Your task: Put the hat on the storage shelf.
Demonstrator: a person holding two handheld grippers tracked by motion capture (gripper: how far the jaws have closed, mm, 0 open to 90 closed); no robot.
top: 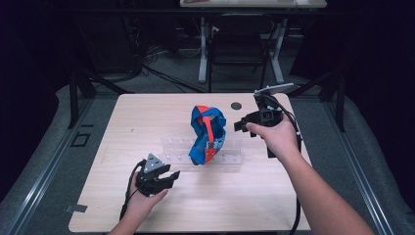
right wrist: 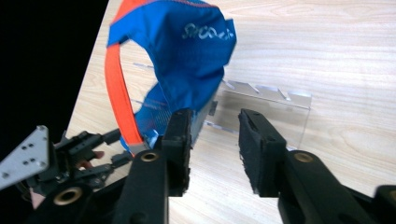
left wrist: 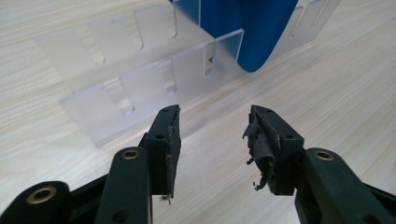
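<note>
My left gripper (top: 157, 177) rests low on the desk (top: 122, 117) near its front edge, jaws parted and empty, aimed at the clear slotted rack (left wrist: 140, 88) just ahead. A blue and orange cloth pouch (top: 207, 134) stands upright in that rack, up and right of these jaws. My right gripper (top: 252, 122), raised and also agape with nothing held, sits nearer to it, just beside its right side.
</note>
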